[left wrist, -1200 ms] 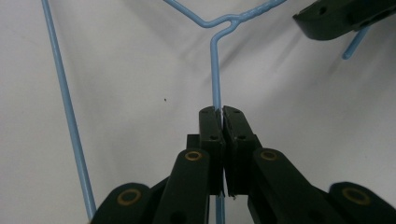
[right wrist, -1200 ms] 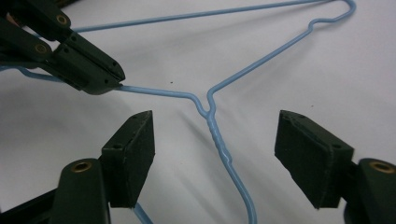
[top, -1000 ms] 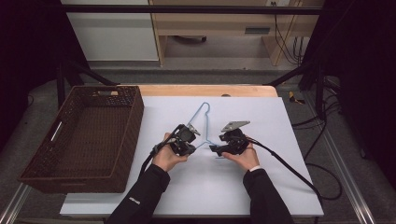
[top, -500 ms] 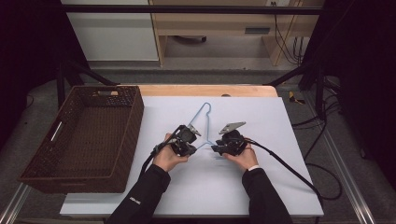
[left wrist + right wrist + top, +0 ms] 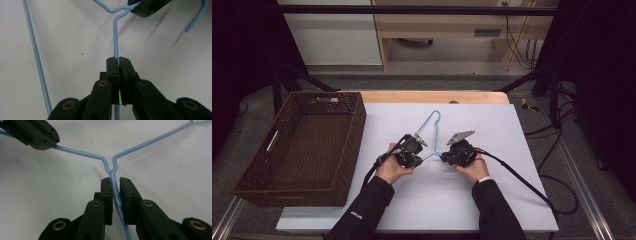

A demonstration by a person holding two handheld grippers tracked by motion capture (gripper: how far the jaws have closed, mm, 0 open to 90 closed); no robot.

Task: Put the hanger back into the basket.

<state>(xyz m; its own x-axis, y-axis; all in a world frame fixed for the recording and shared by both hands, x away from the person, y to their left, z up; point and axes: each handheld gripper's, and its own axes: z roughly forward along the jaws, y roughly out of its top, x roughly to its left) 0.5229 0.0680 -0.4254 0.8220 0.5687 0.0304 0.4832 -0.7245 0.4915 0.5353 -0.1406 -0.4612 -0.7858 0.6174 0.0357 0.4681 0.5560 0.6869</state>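
A light blue wire hanger [image 5: 427,120] lies on the white table [image 5: 512,200], held between both grippers. My left gripper [image 5: 422,159] is shut on one of the hanger's straight wires [image 5: 115,40], just short of the bend at its neck. In the left gripper view, the jaws [image 5: 117,60] are pressed together with the wire between them. My right gripper [image 5: 443,157] faces it from the right and is shut on the twisted neck [image 5: 111,170], where the two shoulder wires meet. The hook's end [image 5: 197,17] curves off at the upper right of the left gripper view.
A dark brown wicker basket [image 5: 357,125] stands on the left side of the table, close to the left forearm. Black cables [image 5: 522,177] trail from the grippers across the table. A wooden strip [image 5: 437,96] runs along the far edge.
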